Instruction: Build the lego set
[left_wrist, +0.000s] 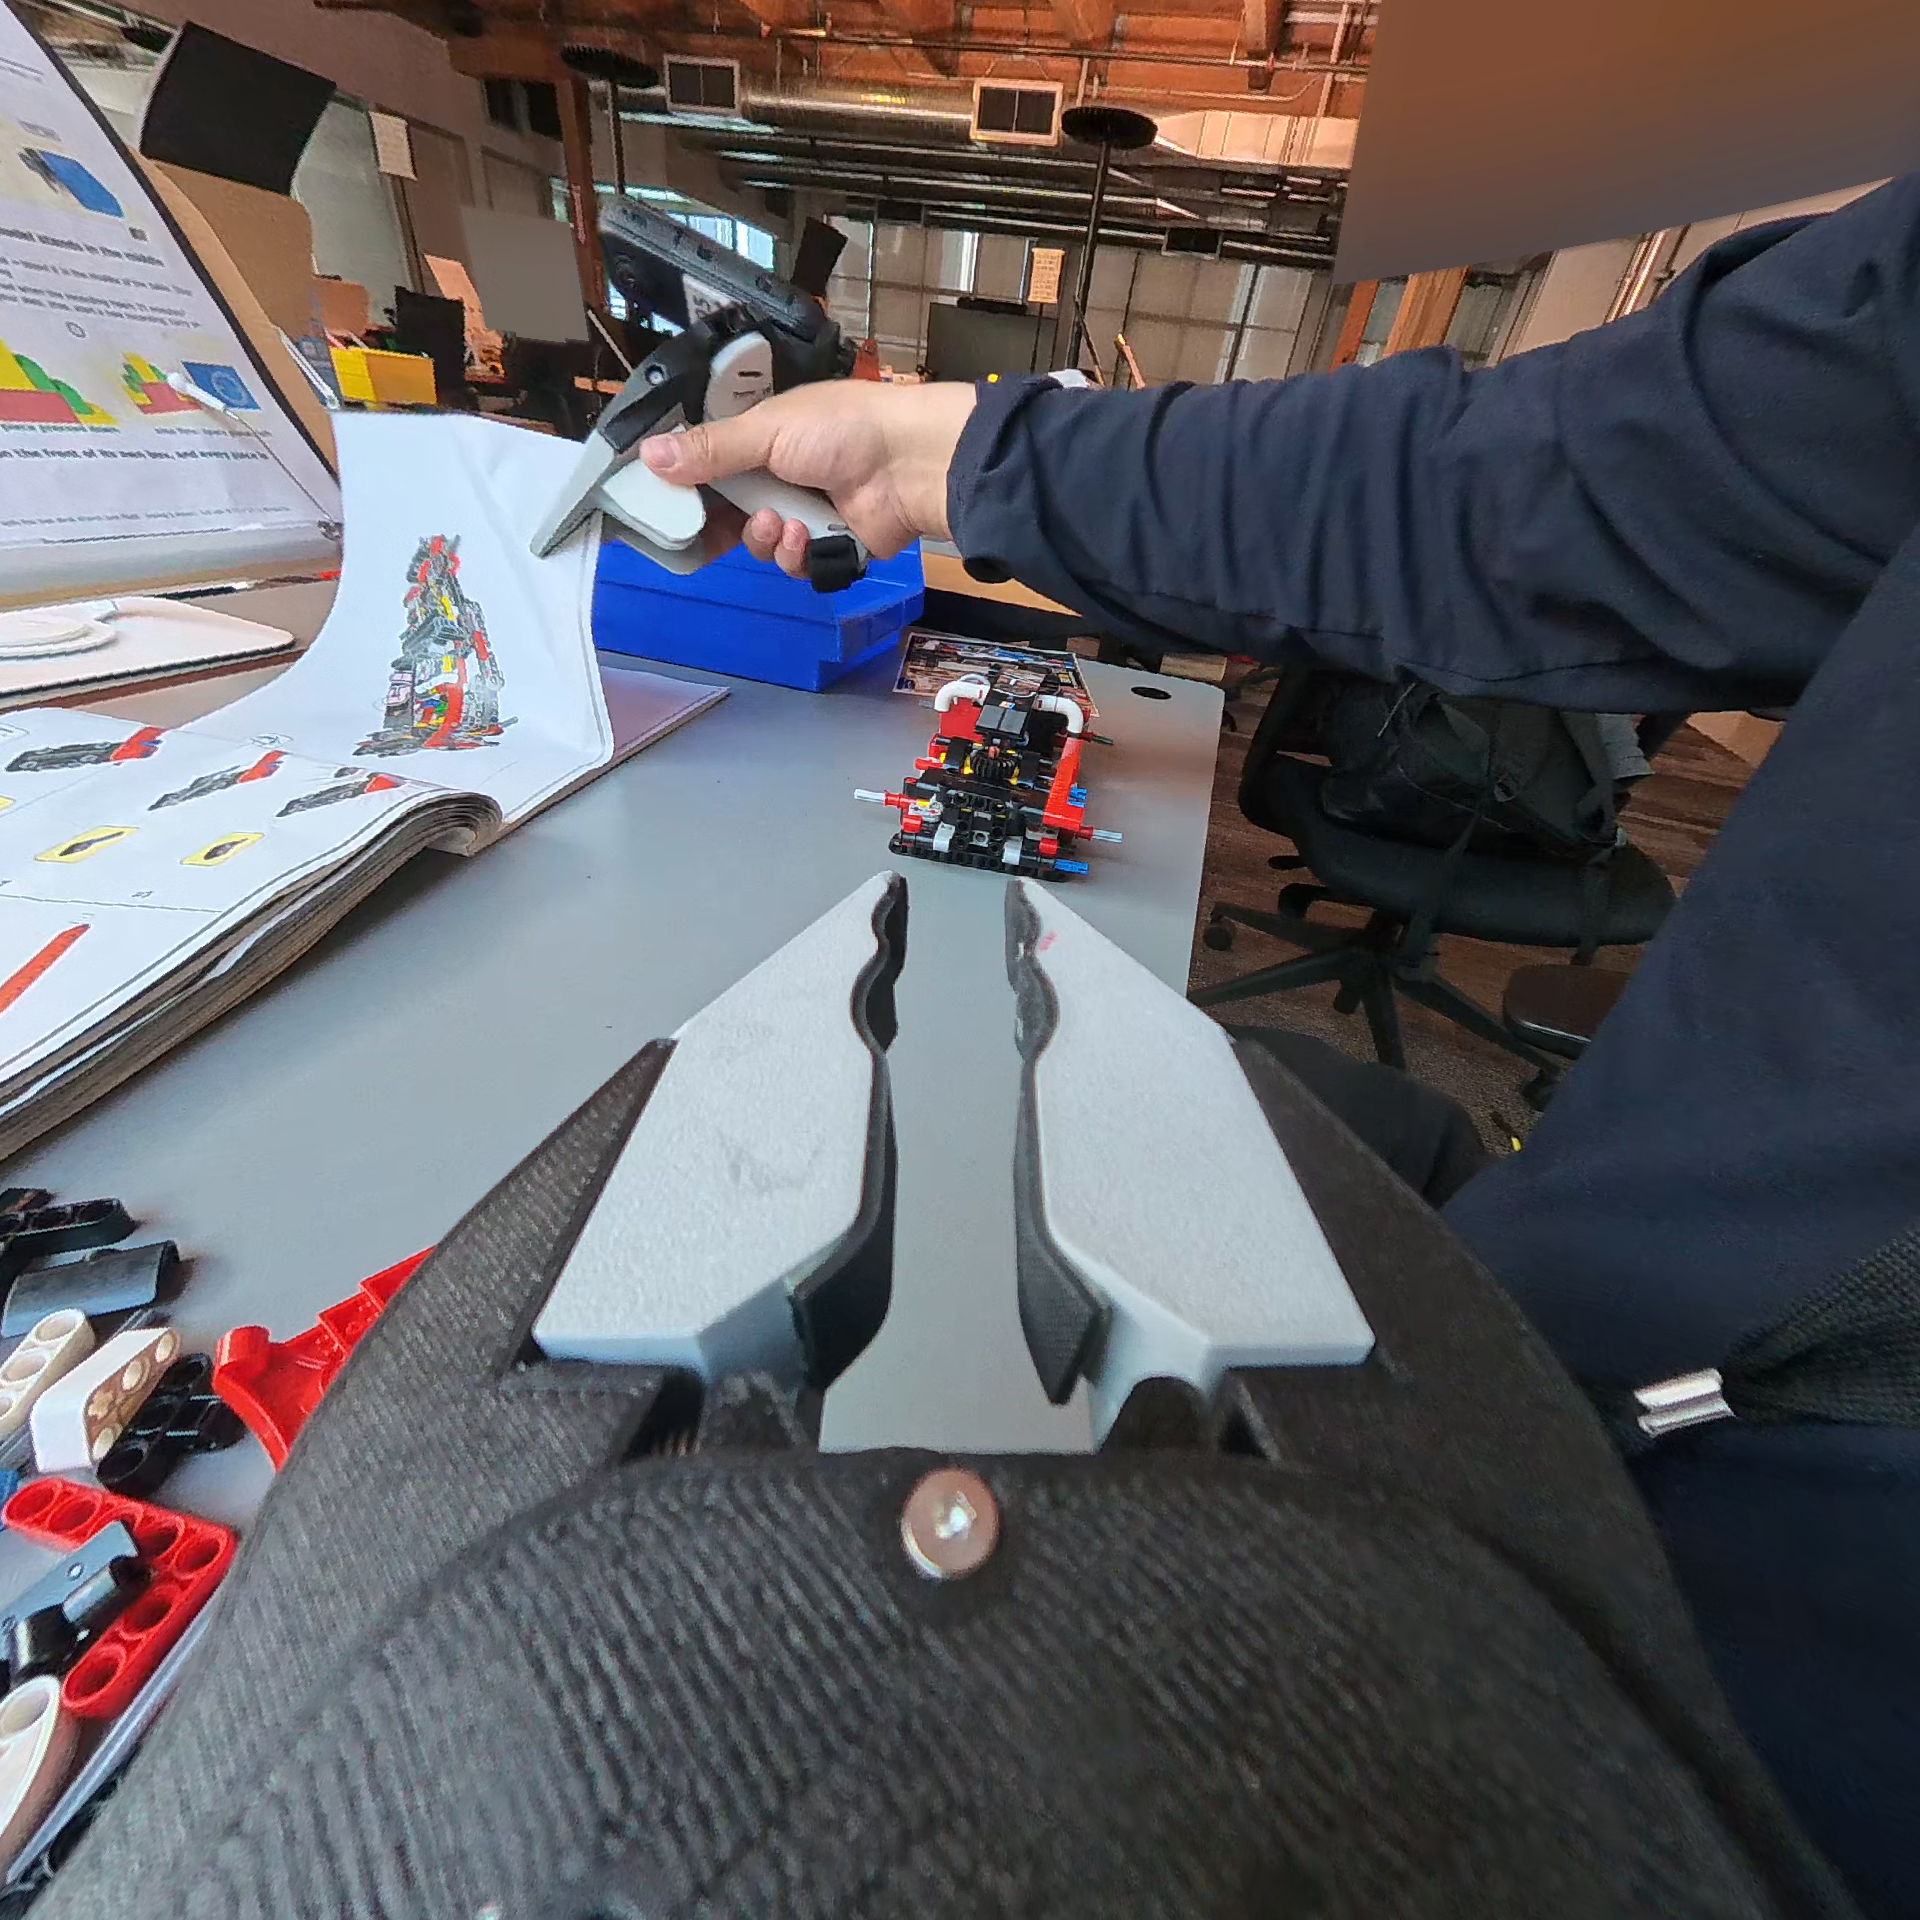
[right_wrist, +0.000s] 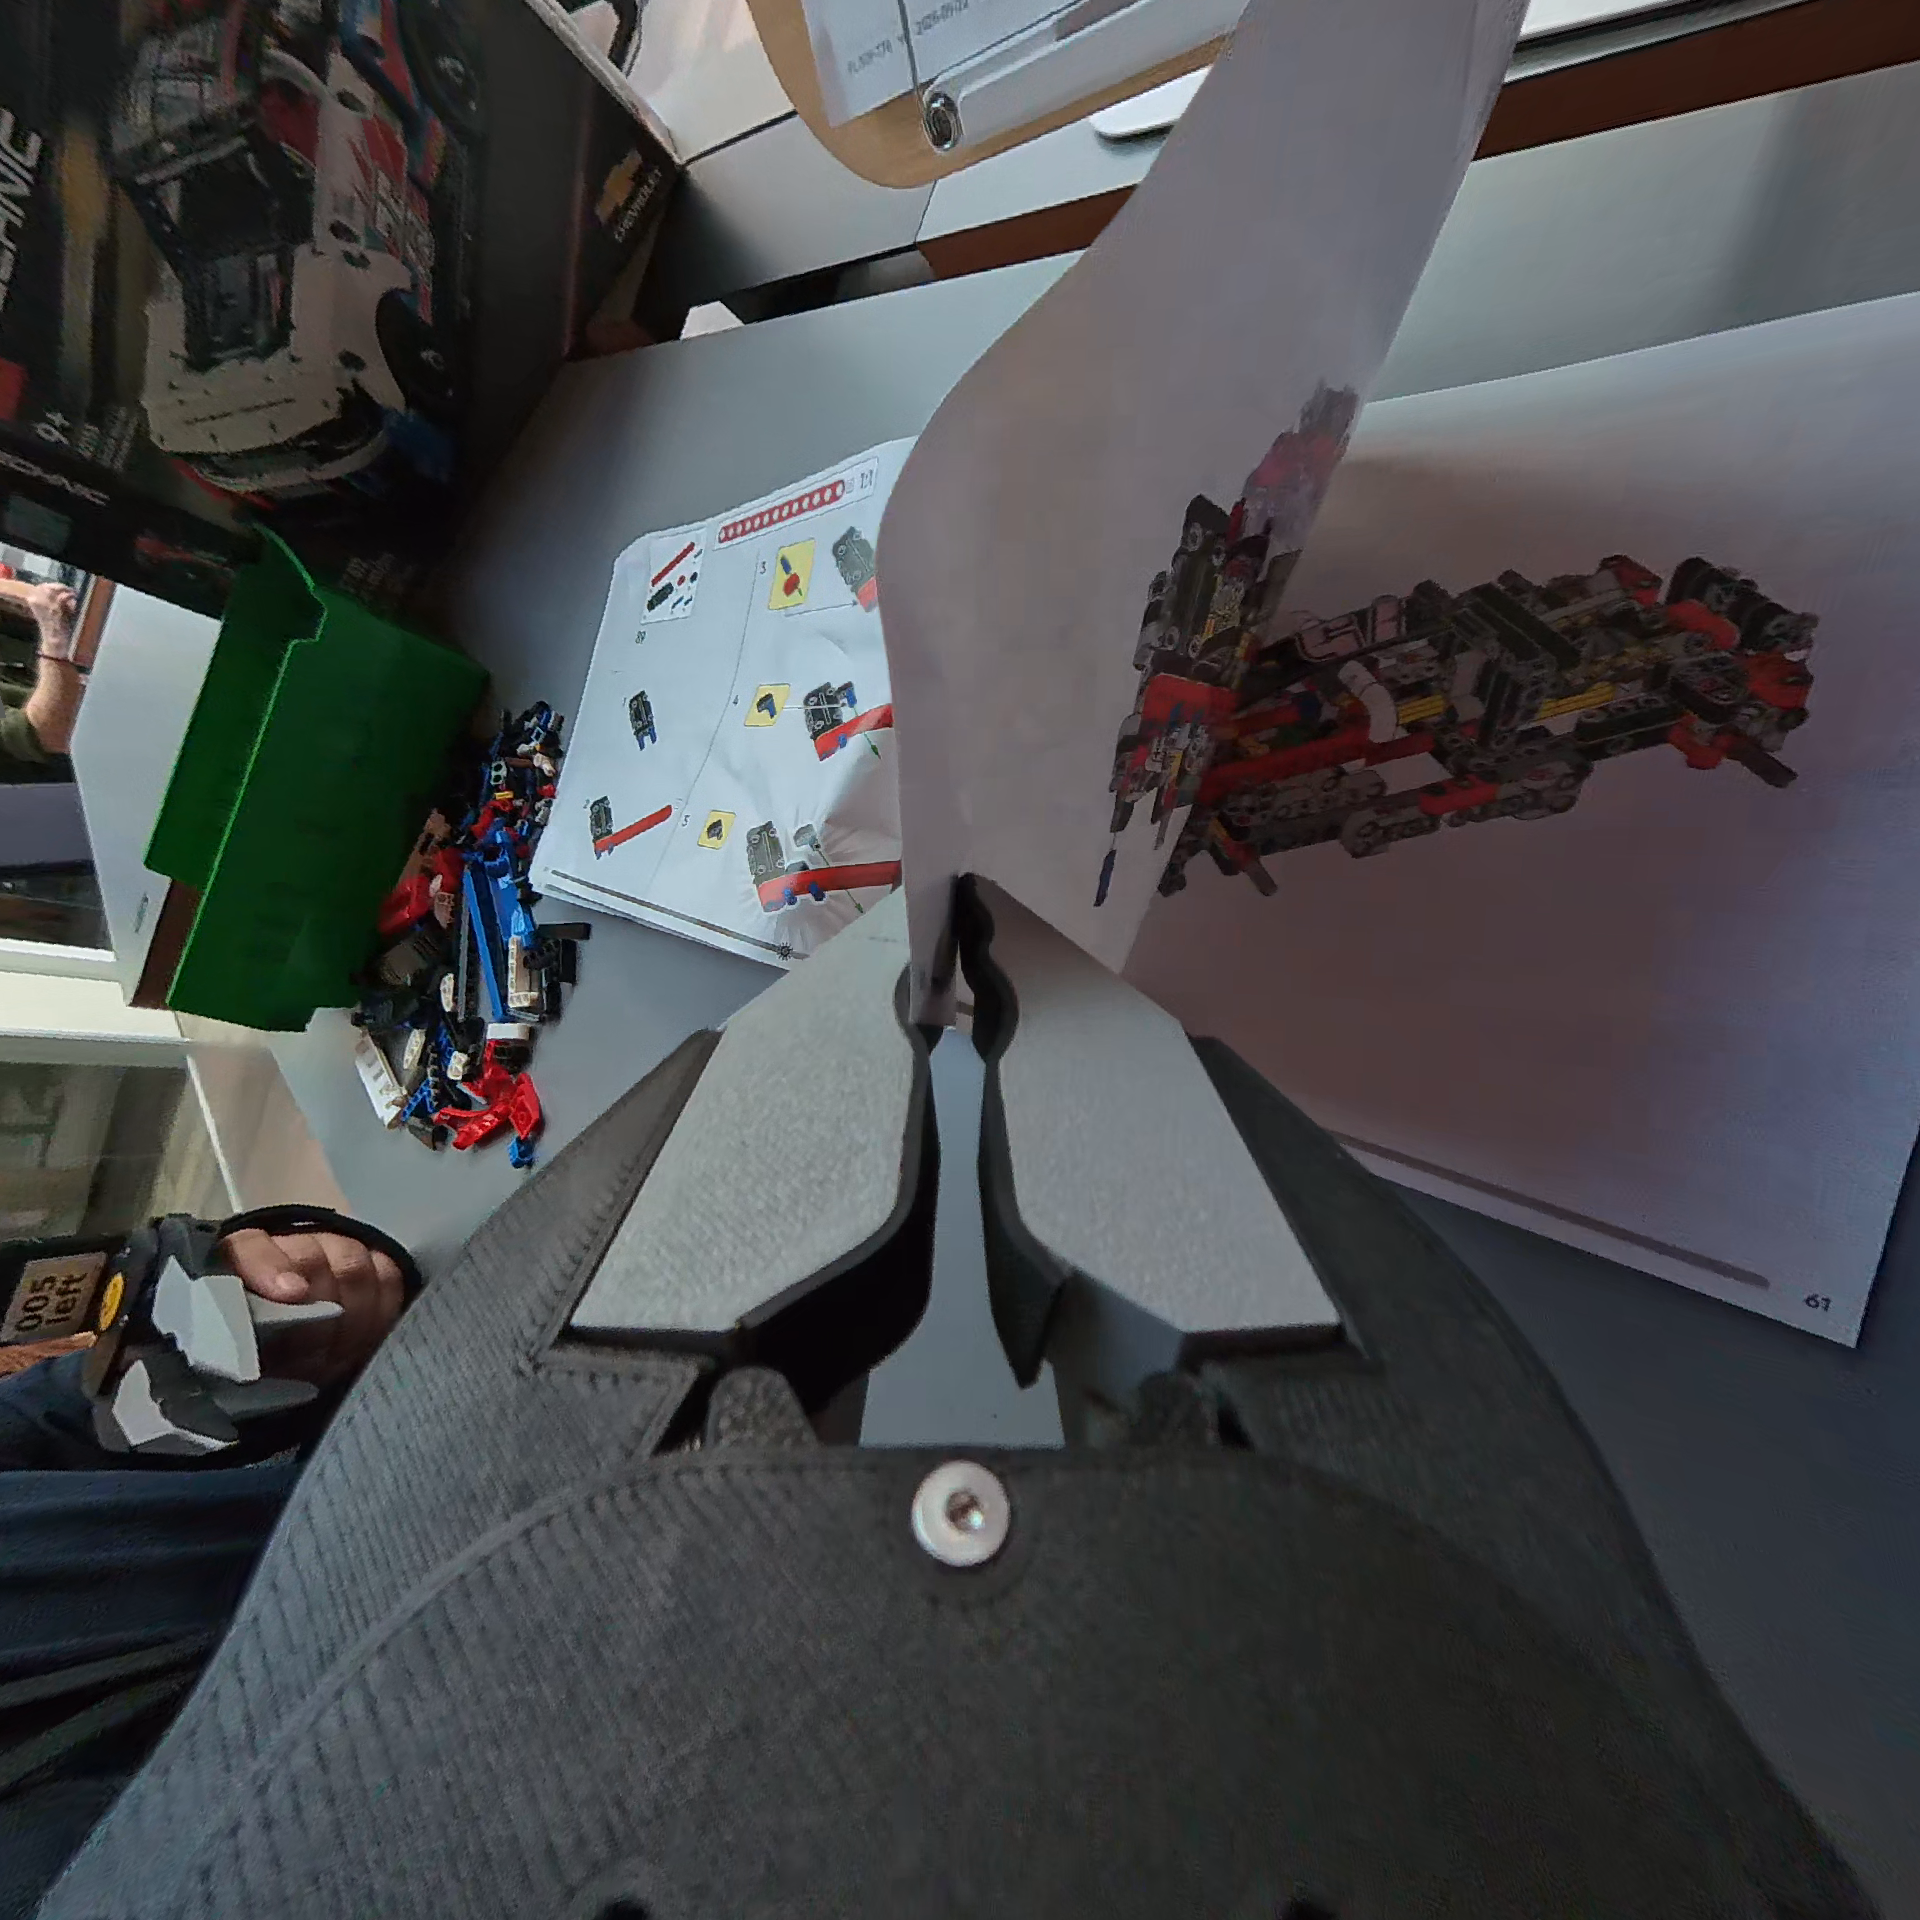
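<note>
Centrally, a white page (right_wrist: 1091, 520) of the open booklet (left_wrist: 312, 810) is pinched at its edge between the closed fingertips of the right gripper (right_wrist: 951, 966) and is lifted in a curve above the spread, a printed model picture showing on it. The left gripper (left_wrist: 951, 904) is held low over the grey table (left_wrist: 644, 935), its jaws apart with nothing between them, pointed at a red-and-black brick model (left_wrist: 997, 774). Loose parts (right_wrist: 468, 935) are heaped beside a green bin (right_wrist: 301, 790); a blue bin (left_wrist: 748, 623) is set behind the model. For a clean lift, the page is best kept gripped near the edge and arced gently, so tearing at the spine is avoided.
</note>
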